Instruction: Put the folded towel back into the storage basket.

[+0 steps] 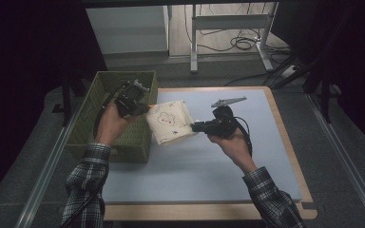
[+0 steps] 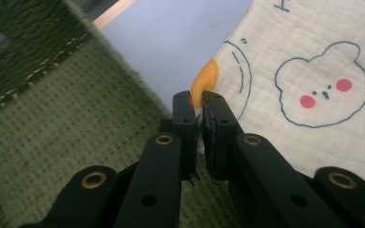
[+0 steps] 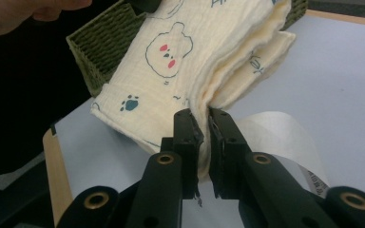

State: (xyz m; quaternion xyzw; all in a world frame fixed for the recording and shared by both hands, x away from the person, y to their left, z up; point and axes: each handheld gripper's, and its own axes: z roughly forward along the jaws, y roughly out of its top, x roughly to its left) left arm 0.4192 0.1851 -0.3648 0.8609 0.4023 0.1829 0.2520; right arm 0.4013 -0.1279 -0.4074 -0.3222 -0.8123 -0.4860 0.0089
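Folded cream cloth (image 1: 170, 121) with bear drawings (pink cheeks), lifted above pale blue table (image 1: 209, 161), one edge clamped in left gripper (image 1: 145, 108), opposite edge pinched in right gripper (image 1: 195, 127), green basket (image 1: 123, 142) beside left jaws, dark room around

The cloth (image 1: 170, 121) hangs above the table (image 1: 204, 161), the basket (image 1: 123, 95) at its left

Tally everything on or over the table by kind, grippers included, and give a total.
Grippers: 2, left gripper and right gripper, both shut on the cloth
Folded cream cloth: 1
Green woven basket: 1
Total: 4
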